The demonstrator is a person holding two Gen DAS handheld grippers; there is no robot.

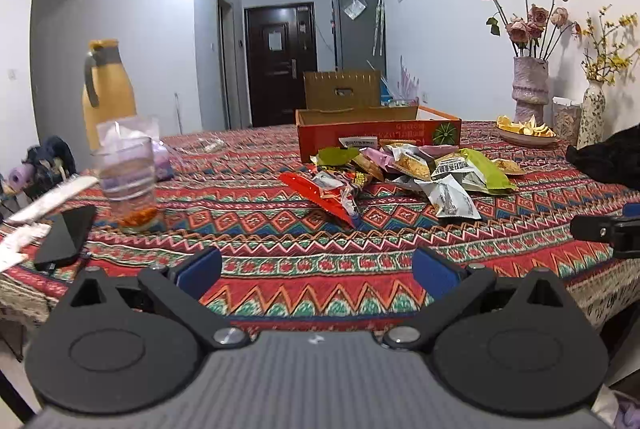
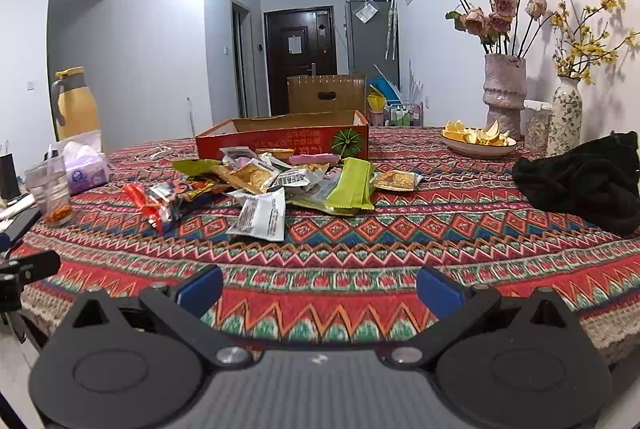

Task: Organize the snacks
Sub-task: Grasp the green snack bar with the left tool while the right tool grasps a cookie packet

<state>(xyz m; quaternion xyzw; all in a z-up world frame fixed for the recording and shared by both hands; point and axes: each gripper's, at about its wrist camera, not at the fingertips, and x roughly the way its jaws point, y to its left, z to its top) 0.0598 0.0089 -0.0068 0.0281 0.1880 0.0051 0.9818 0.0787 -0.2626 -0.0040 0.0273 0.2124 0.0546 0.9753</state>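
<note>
A pile of snack packets [image 1: 404, 173] lies on the patterned tablecloth in front of an open red cardboard box [image 1: 376, 133]. The pile [image 2: 280, 185] and the box [image 2: 280, 143] also show in the right wrist view. A red packet [image 1: 320, 195] lies at the pile's left; a green packet [image 2: 352, 189] and a white packet [image 2: 260, 215] lie at its near side. My left gripper [image 1: 316, 271] is open and empty near the table's front edge. My right gripper [image 2: 320, 287] is open and empty, also near the front edge.
A clear plastic cup [image 1: 128, 177], a yellow jug [image 1: 108, 89], a tissue pack [image 2: 86, 171] and a black phone [image 1: 66, 237] stand at the left. A bowl of peels [image 2: 478, 141], two flower vases [image 2: 504, 93] and a black cloth [image 2: 580, 181] are at the right.
</note>
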